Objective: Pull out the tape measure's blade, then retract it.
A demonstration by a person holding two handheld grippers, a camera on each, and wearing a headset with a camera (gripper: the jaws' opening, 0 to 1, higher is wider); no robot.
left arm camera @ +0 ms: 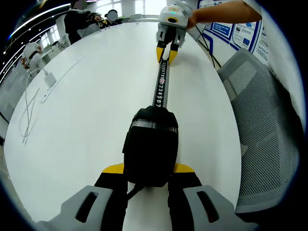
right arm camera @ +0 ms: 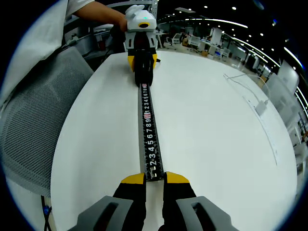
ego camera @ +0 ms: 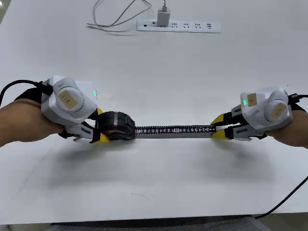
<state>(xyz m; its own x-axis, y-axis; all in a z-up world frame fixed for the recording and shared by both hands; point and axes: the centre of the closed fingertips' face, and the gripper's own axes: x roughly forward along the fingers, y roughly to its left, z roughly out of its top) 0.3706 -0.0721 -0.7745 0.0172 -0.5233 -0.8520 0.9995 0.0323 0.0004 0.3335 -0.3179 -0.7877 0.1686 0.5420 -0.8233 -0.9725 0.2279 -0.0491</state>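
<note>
The left claw (ego camera: 102, 126), low on the white bench (ego camera: 154, 57) at the near left, is clamped around the black tape measure case (ego camera: 117, 126). The right claw (ego camera: 217, 127), well apart at the near right, is pinched nearly closed on the tip of the blade (ego camera: 175, 130). The blade lies stretched straight between them, its long axis running left to right. I'd judge the pull-out done. Retracting calls for the right claw to travel left along that same line toward the case, keeping the blade from kinking.
</note>
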